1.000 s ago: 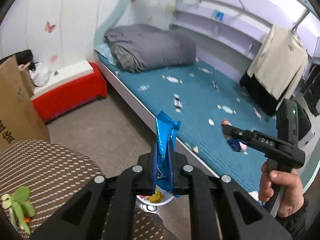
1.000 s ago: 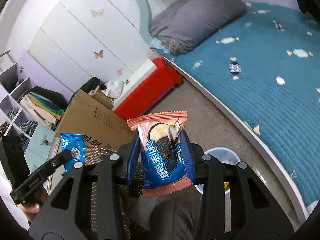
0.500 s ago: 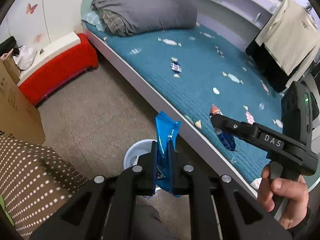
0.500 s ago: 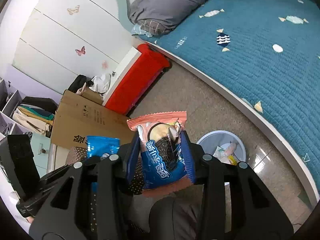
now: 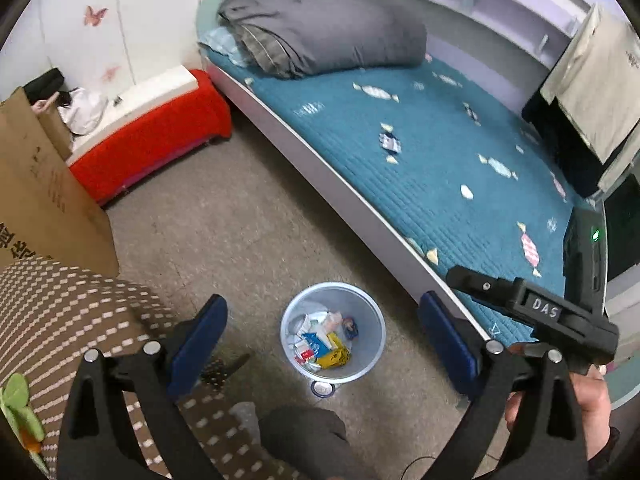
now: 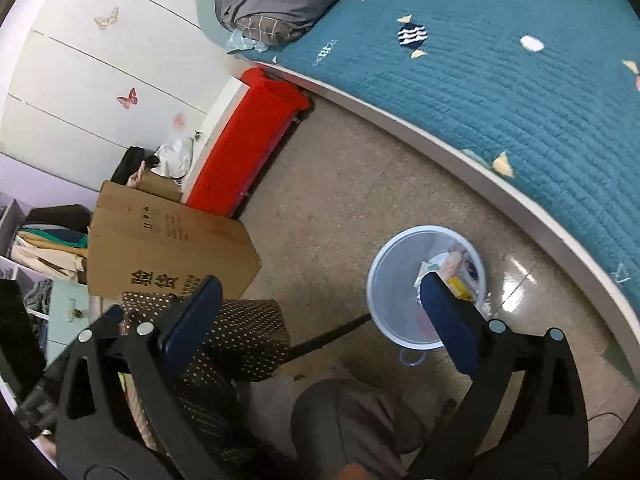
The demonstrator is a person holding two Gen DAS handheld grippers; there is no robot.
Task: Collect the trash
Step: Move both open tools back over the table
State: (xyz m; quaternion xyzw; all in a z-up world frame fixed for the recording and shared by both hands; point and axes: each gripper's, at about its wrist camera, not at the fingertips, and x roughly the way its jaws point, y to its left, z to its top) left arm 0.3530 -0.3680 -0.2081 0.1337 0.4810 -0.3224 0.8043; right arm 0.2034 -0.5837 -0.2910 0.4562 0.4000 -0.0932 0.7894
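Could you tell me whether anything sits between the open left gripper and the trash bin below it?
Nothing visible does. The left gripper hangs open directly above the trash bin, whose open mouth shows wrappers already inside.

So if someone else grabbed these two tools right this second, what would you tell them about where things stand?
Left hand-held gripper: open, holding nothing, poised above the trash bin.
Right hand-held gripper: open, holding nothing, beside and above the same bin.
Wrappers lie piled inside the bin, which stands on the floor beside the bed.
Done: nothing is left in either gripper.
Left: no loose trash shows on the floor in these views; look around the room for more before stopping.
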